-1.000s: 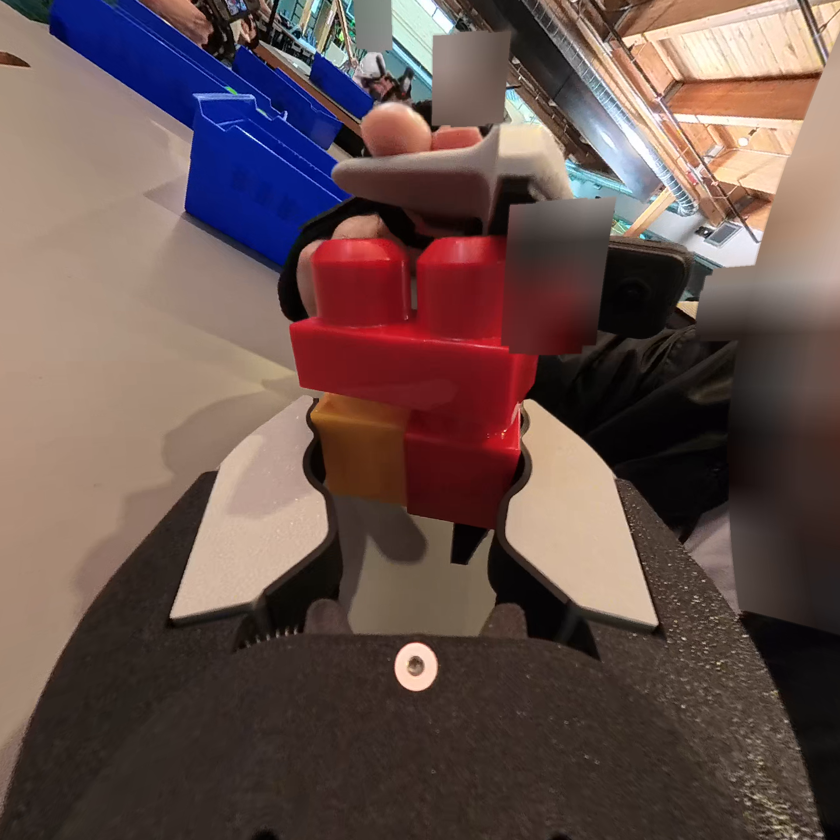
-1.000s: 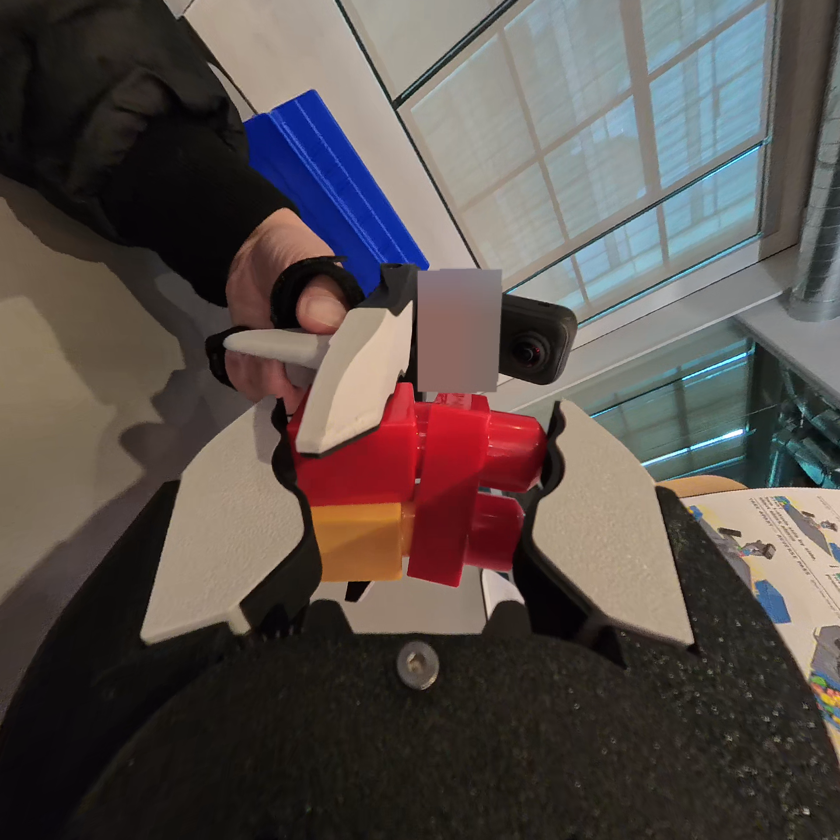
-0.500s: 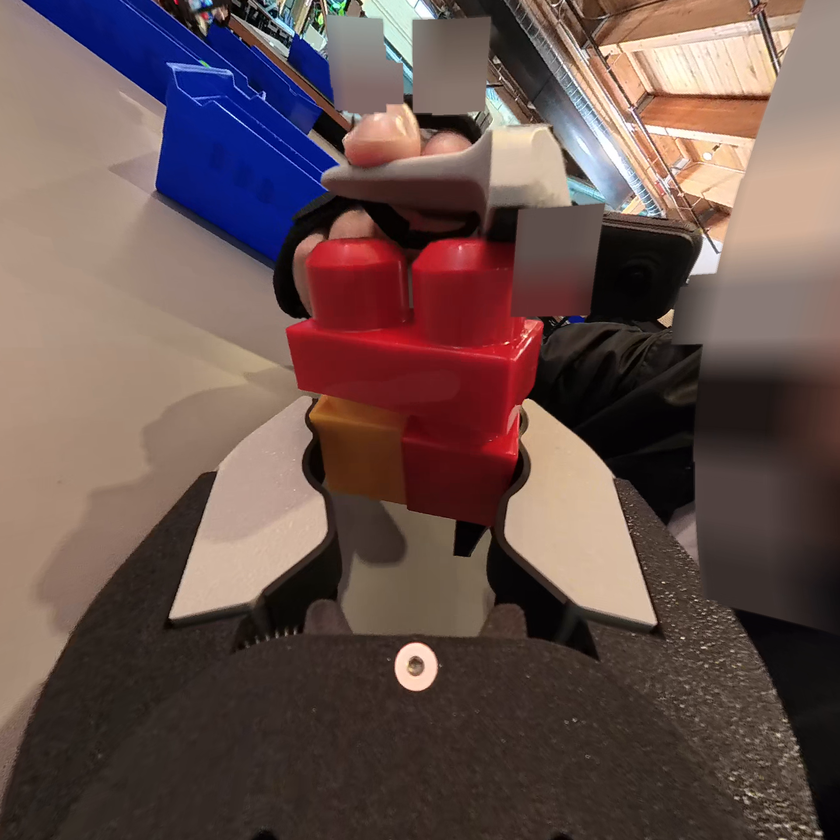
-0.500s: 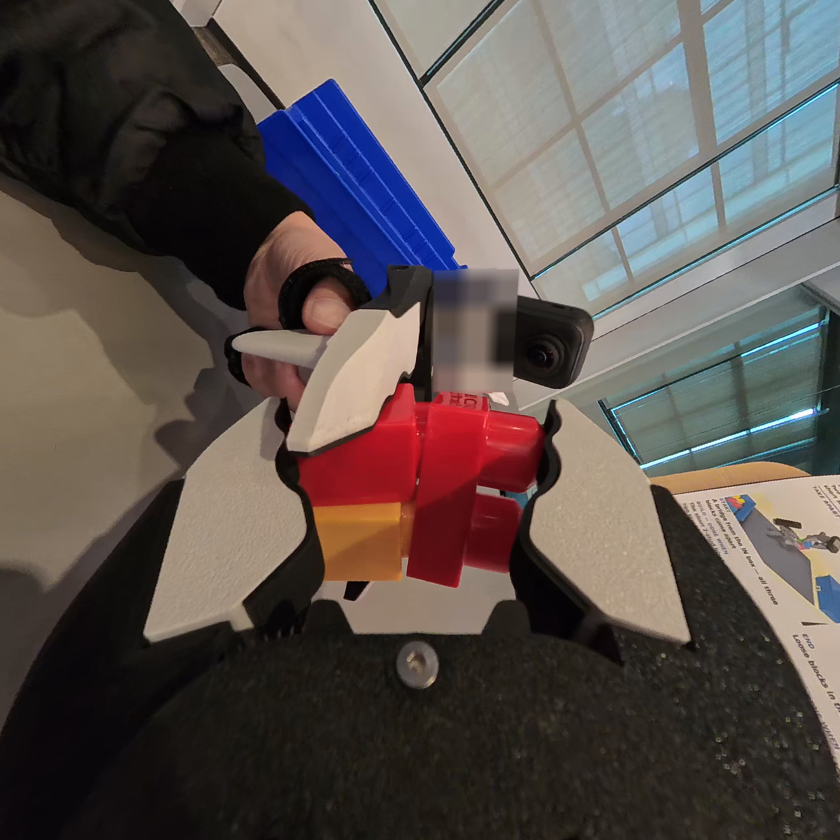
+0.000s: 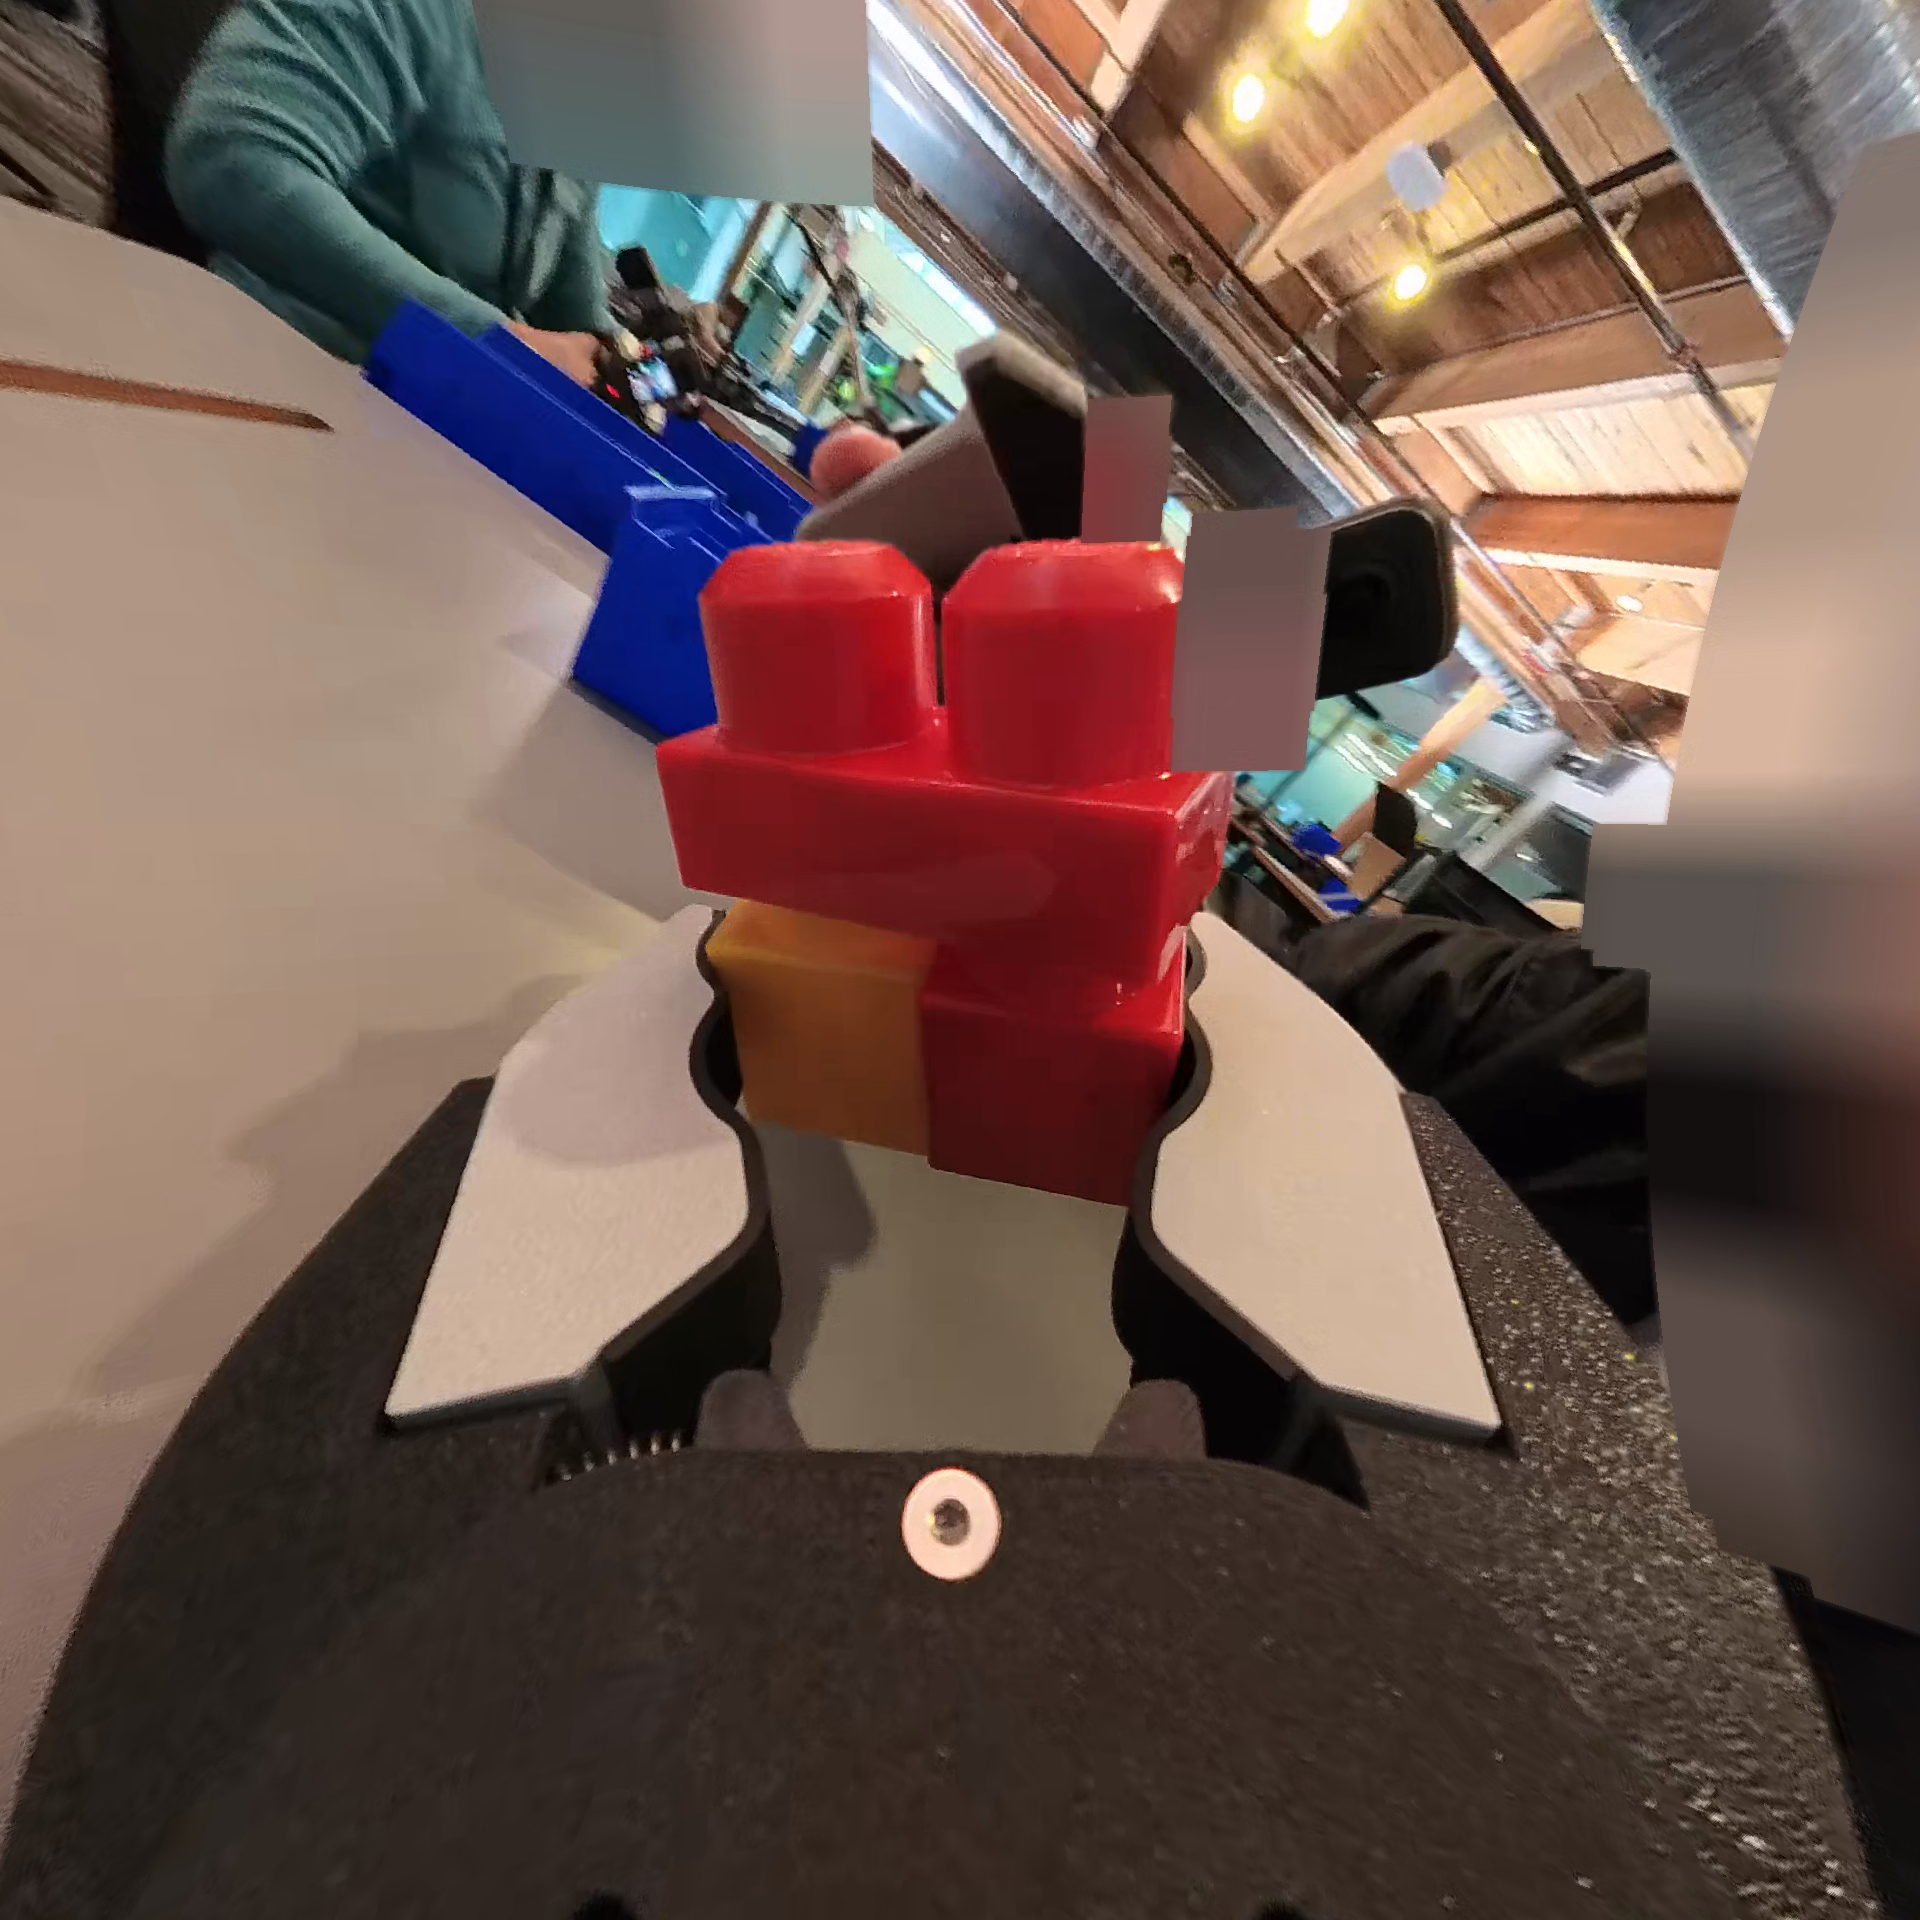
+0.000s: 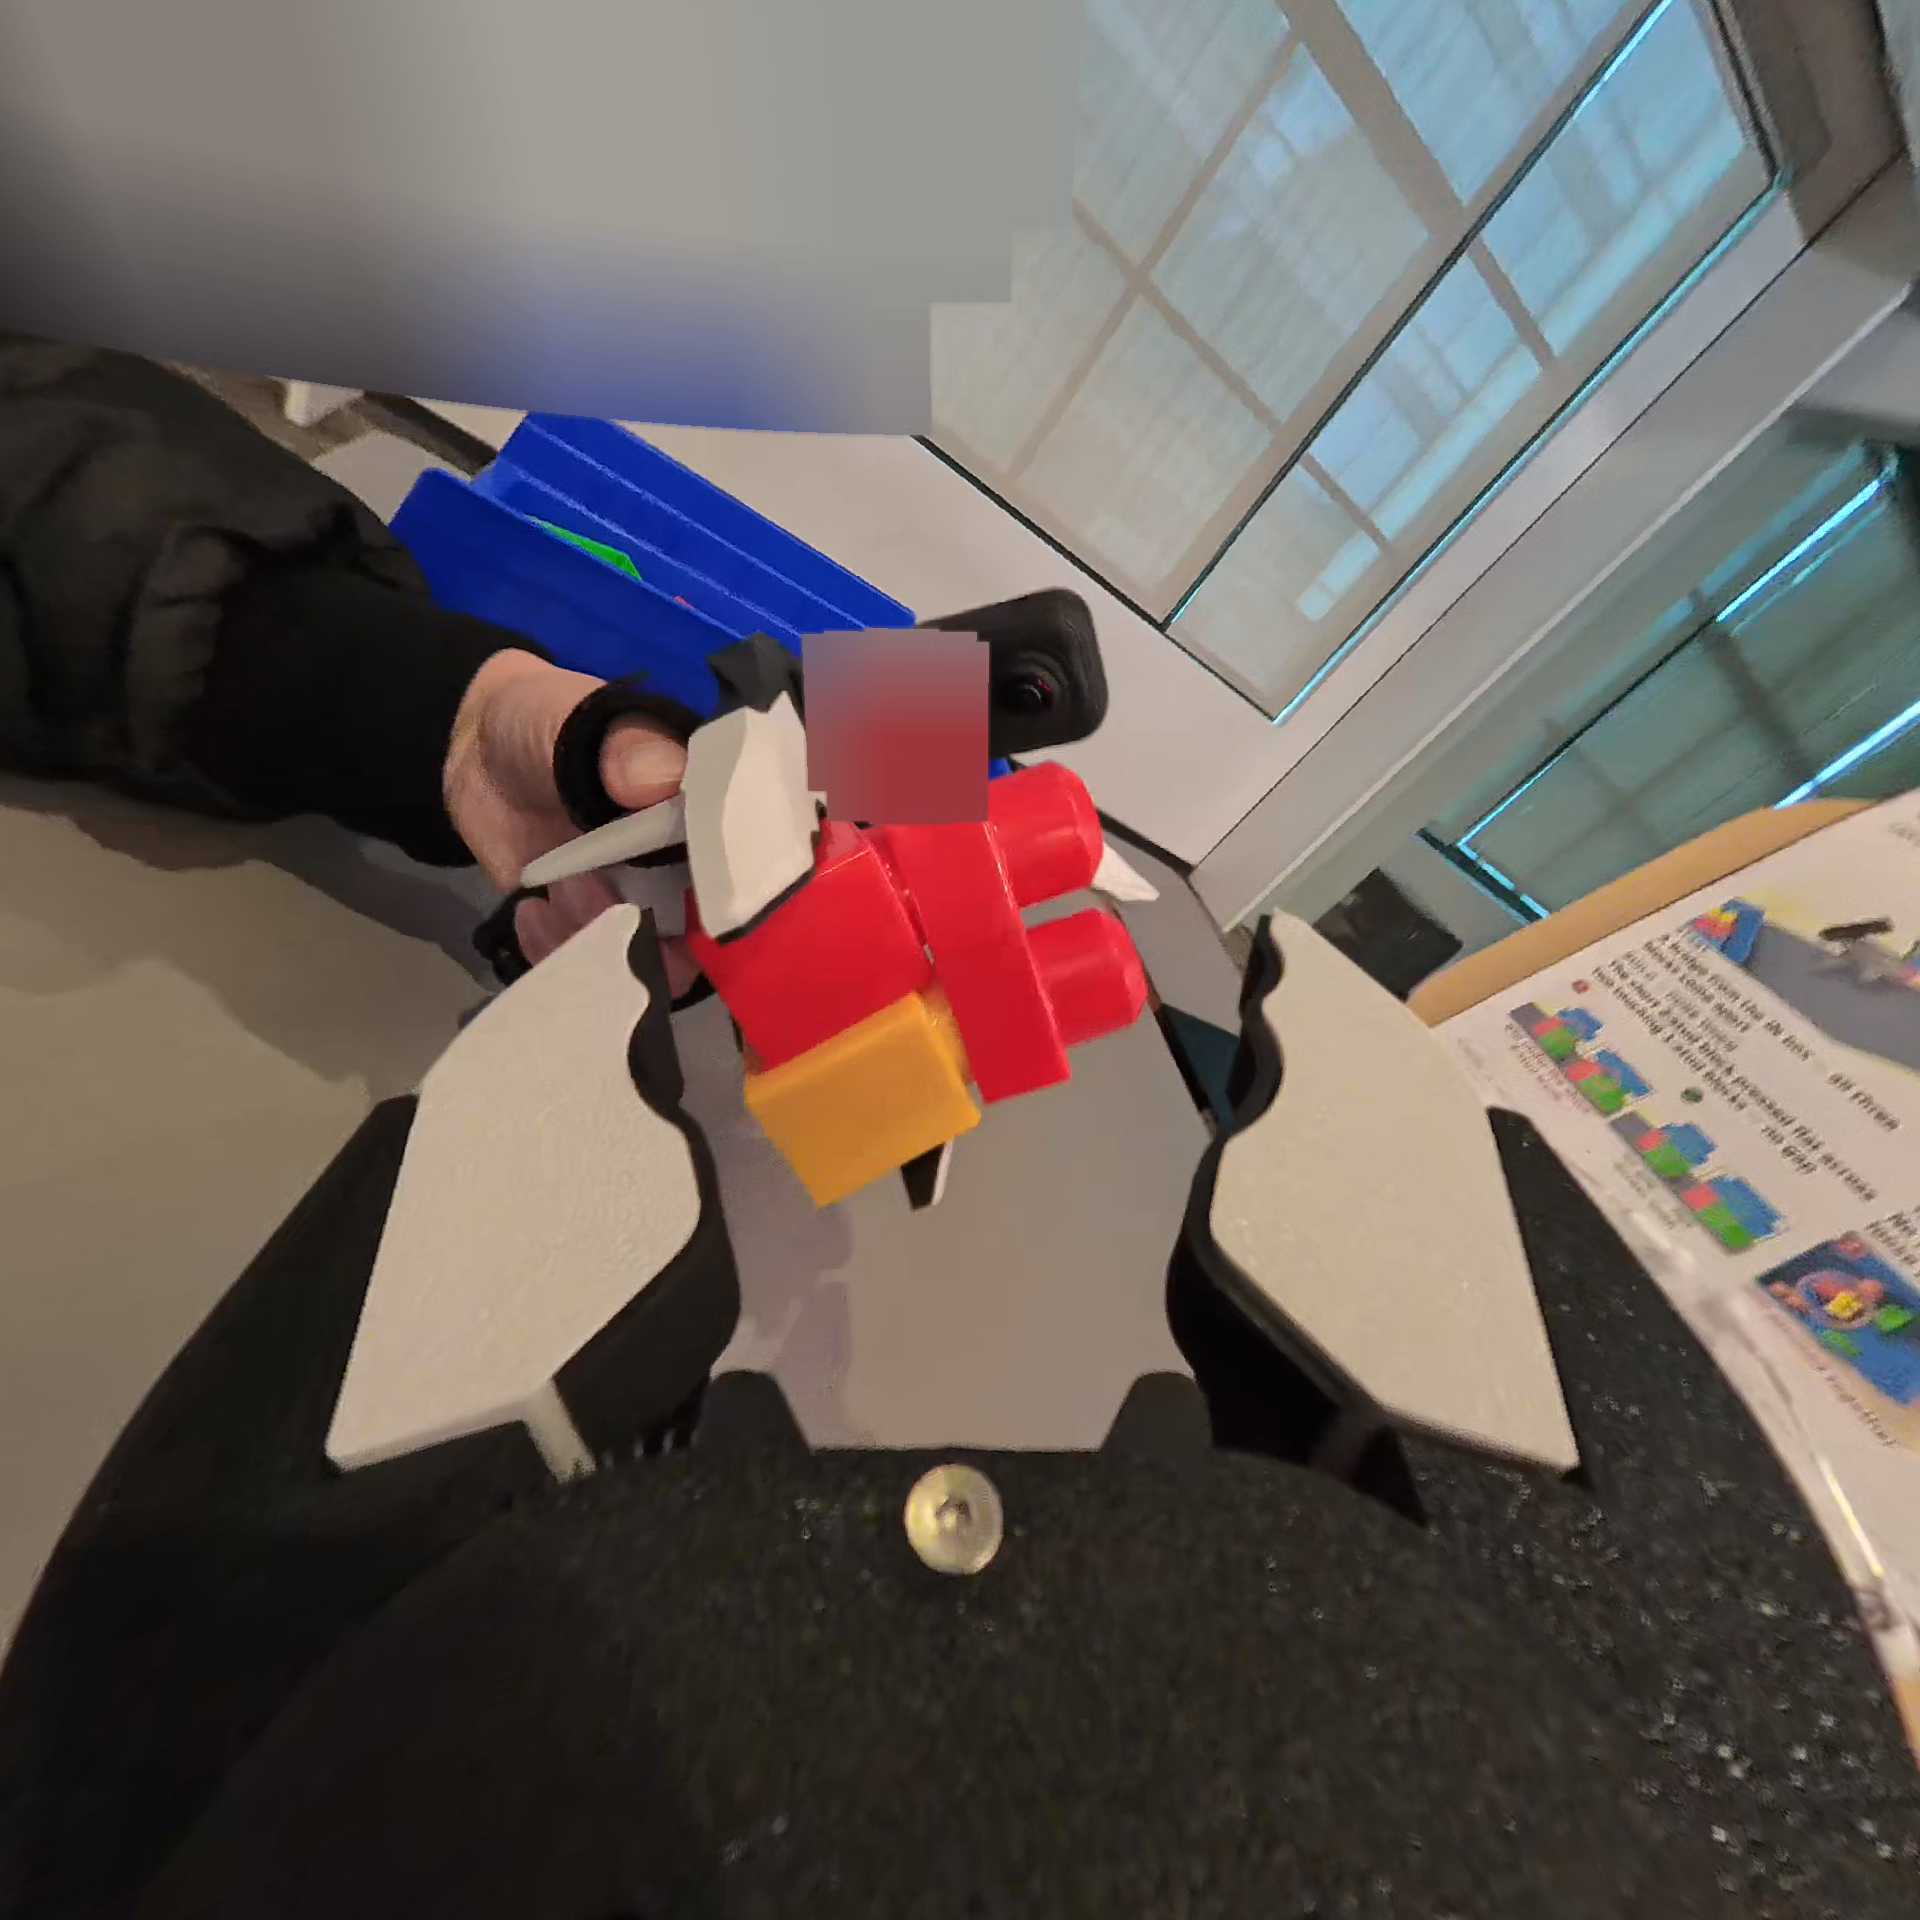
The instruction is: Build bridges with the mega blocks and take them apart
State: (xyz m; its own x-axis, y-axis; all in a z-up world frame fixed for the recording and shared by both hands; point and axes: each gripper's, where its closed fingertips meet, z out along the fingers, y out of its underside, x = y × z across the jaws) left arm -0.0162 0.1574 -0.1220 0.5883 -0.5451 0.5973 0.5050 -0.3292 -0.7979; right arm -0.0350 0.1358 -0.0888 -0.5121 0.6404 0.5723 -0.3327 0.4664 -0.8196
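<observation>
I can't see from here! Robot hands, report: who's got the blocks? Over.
Left gripper shut on block stack, red over orange. Right gripper open, stack ahead of its fingers, untouched. Nothing in the way.

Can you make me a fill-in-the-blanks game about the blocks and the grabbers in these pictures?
1. The left gripper is shut on the stack of ____ blocks.
2. Beside the lower red block sits a block coloured ____.
3. The wide red block on top has ____ round studs.
4. The right gripper is ____ and not touching the blocks.

Missing words: three; orange; two; open
</observation>
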